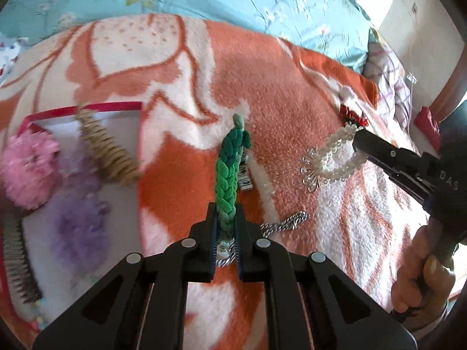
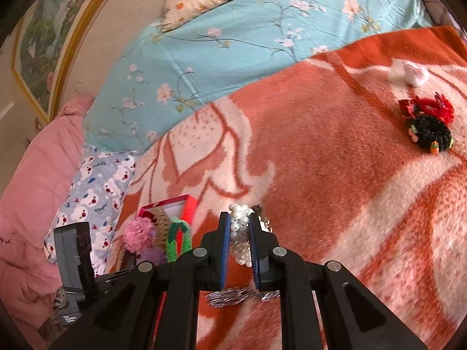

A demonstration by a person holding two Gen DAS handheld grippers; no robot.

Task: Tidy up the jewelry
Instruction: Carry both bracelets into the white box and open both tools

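1. Your left gripper (image 1: pixel 225 218) is clamped on a green braided band (image 1: pixel 229 172). The band sticks straight out past the fingertips, above the blanket, with a small barcode tag (image 1: pixel 244 176) hanging just beside it.
2. Your right gripper (image 2: pixel 239 245) is pinched on a pearl bracelet (image 2: pixel 240 233). In the left view you can see the bracelet (image 1: pixel 335 157) as a loop with a clear beaded flower on it, held at its right end by that gripper's tips.
3. A silver chain (image 1: pixel 287 223) lies on the blanket just past your left fingers, between the two grippers. From the right view the chain (image 2: pixel 242 294) is right under the fingers.
4. Everything sits on an orange and white blanket (image 1: pixel 292 93) spread over the bed.
5. Off to your left is the red box (image 1: pixel 116 106), open, with a pink pompom (image 1: pixel 27 166), a purple pompom (image 1: pixel 77 224) and a tan spiral hair tie (image 1: pixel 105 148) inside. A dark spiral tie (image 1: pixel 17 262) lies along its near edge.
6. Further out to the right, a black and red hair tie (image 2: pixel 429 125) and a small white puff (image 2: pixel 414 74) are well apart from both grippers.
7. Behind the blanket there's a blue floral sheet (image 2: pixel 233 43).
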